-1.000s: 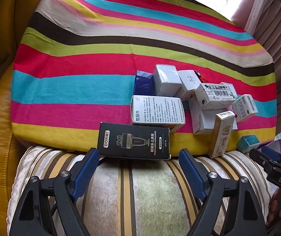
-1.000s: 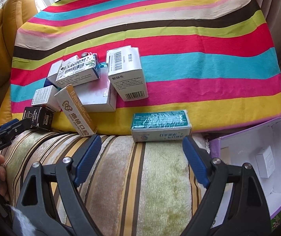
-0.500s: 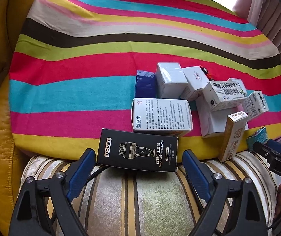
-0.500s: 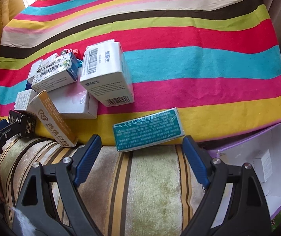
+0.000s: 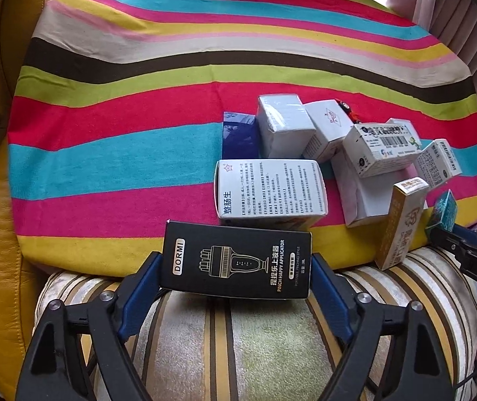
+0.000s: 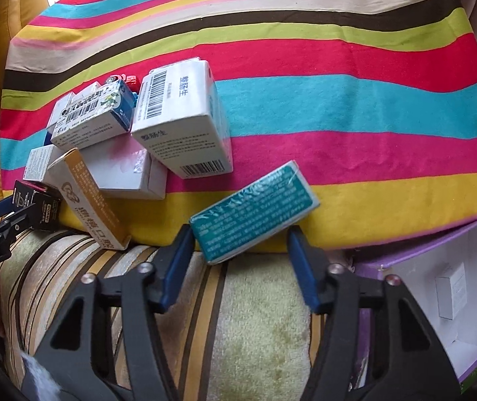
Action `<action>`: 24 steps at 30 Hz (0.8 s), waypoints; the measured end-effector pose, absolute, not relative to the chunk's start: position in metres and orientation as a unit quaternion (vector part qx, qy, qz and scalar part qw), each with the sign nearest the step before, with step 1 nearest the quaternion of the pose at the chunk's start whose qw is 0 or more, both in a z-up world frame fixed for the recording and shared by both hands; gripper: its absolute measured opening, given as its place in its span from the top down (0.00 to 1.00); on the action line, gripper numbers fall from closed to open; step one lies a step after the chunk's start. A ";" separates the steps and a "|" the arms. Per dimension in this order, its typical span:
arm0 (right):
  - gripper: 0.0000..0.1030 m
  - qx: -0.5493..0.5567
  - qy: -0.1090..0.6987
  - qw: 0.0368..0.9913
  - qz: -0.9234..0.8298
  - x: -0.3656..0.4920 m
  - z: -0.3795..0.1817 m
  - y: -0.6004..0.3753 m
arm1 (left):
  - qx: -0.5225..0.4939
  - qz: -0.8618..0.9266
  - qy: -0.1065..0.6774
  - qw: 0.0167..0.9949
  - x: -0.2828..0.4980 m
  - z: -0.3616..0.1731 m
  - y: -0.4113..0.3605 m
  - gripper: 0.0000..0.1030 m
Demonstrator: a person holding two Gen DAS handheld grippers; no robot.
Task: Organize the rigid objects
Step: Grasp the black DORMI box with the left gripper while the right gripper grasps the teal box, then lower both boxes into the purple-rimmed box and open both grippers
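black DORMI box (image 5: 236, 260) at striped cloth's (image 5: 171, 100) near edge, between left tongs (image 5: 236, 277), pads at both ends, jaws closing | teal box (image 6: 253, 212) tilted on yellow stripe, between right tongs (image 6: 240, 269), jaws closing, contact unclear | box pile (image 6: 131, 140) beside | purple box (image 6: 465, 287) right

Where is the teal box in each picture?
Left wrist: the teal box sits at the far right edge, tipped up beside the right claw.
Right wrist: it lies low in the middle, tilted, between the closing pads.
Shared landmark: the yellow box at the cloth's near edge.
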State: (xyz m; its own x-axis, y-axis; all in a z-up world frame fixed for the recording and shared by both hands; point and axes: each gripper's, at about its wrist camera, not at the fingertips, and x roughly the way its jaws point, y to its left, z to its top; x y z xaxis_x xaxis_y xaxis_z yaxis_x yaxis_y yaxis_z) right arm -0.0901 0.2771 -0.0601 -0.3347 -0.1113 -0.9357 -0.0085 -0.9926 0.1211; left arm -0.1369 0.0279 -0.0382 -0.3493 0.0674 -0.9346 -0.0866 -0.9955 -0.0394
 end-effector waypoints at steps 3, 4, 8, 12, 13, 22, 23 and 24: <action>0.55 0.571 -0.060 0.037 -0.818 -0.086 -0.058 0.279 | -0.560 0.827 0.006 0.049 -0.131 -0.032 0.027 0.17; 0.59 0.569 -0.064 0.038 -0.819 -0.085 -0.058 0.280 | -0.558 0.828 0.006 0.050 -0.130 -0.031 0.027 0.17; 0.63 0.567 -0.081 0.036 -0.819 -0.076 -0.053 0.287 | -0.554 0.831 0.007 0.054 -0.124 -0.027 0.027 0.17; 0.28 0.558 -0.086 0.019 -0.825 -0.073 -0.041 0.290 | -0.550 0.834 0.004 0.056 -0.120 -0.024 0.027 0.17; 0.20 0.552 -0.087 0.017 -0.829 -0.074 -0.038 0.291 | -0.548 0.835 0.004 0.056 -0.119 -0.023 0.028 0.17; 0.20 0.578 -0.126 -0.014 -0.806 -0.100 -0.052 0.300 | -0.521 0.851 0.030 0.056 -0.110 -0.010 0.039 0.17; 0.20 0.577 -0.125 -0.016 -0.807 -0.101 -0.052 0.300 | -0.519 0.853 0.032 0.057 -0.109 -0.009 0.041 0.17; 0.20 0.574 -0.125 -0.018 -0.809 -0.100 -0.053 0.300 | -0.516 0.854 0.034 0.058 -0.108 -0.007 0.043 0.17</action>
State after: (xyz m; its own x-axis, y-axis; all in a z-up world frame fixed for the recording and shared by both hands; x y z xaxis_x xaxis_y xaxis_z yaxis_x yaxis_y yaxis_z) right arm -0.1005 0.3004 -0.0528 -0.3392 -0.1143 -0.9337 -0.1729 -0.9681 0.1813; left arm -0.1077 0.0429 -0.0066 -0.4615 0.0633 -0.8849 -0.1336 -0.9910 -0.0012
